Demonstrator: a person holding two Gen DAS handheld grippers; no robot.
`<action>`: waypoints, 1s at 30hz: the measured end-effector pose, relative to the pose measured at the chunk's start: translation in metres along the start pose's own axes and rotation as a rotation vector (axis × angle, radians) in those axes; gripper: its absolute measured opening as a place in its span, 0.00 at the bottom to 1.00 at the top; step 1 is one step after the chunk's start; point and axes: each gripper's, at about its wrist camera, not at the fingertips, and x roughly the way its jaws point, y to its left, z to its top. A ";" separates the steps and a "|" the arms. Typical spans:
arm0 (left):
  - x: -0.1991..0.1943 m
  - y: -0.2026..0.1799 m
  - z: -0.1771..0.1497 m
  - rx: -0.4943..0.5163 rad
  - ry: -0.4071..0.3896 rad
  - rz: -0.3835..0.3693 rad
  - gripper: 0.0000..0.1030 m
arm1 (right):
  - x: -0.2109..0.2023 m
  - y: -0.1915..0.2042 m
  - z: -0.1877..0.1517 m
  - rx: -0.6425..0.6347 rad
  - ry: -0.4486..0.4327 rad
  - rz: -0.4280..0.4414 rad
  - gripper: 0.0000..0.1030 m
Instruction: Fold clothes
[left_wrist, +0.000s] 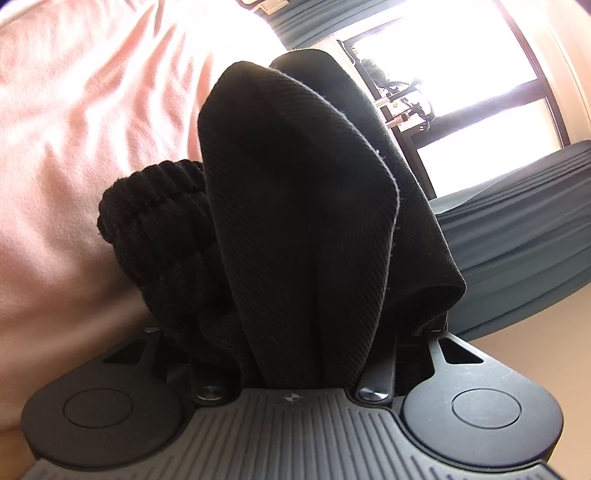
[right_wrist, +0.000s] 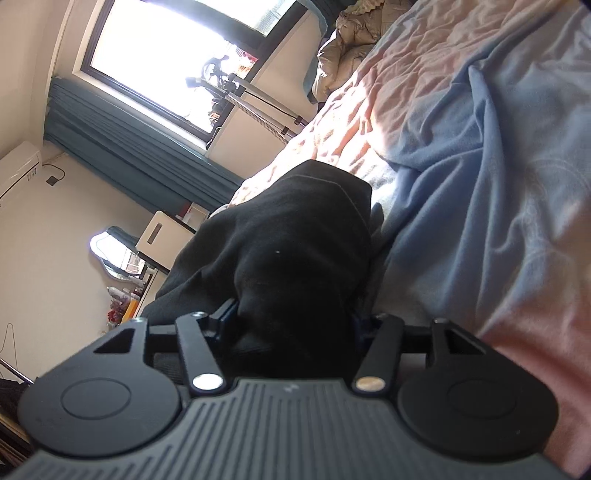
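Observation:
A black garment (left_wrist: 295, 184) stands bunched up out of my left gripper (left_wrist: 295, 343), which is shut on it; the cloth hides both fingers. Its ribbed cuff (left_wrist: 155, 221) hangs to the left over the pink bedsheet (left_wrist: 74, 110). In the right wrist view the same black garment (right_wrist: 288, 240) fills the gap of my right gripper (right_wrist: 291, 325), which is shut on it with the fingertips buried in cloth. The view is rolled, with the bed on the right. A light blue garment (right_wrist: 480, 184) lies crumpled on the pink sheet (right_wrist: 369, 92) just right of the black one.
A bright window (right_wrist: 166, 55) with blue curtains (right_wrist: 129, 140) is behind the bed. A stand with gear (right_wrist: 229, 85) is by the window. A beige duvet (right_wrist: 347, 48) is heaped at the bed's far end. A wall air conditioner (right_wrist: 18, 166) and a mirror (right_wrist: 110, 254) are at left.

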 end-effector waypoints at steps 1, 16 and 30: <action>-0.003 -0.002 -0.001 0.009 0.000 -0.007 0.47 | -0.004 0.005 -0.002 -0.011 -0.016 -0.004 0.50; -0.029 -0.105 -0.058 0.143 0.030 -0.252 0.46 | -0.133 0.090 0.047 -0.128 -0.331 0.091 0.47; 0.073 -0.268 -0.146 0.225 0.216 -0.528 0.46 | -0.277 0.007 0.140 -0.073 -0.721 -0.028 0.49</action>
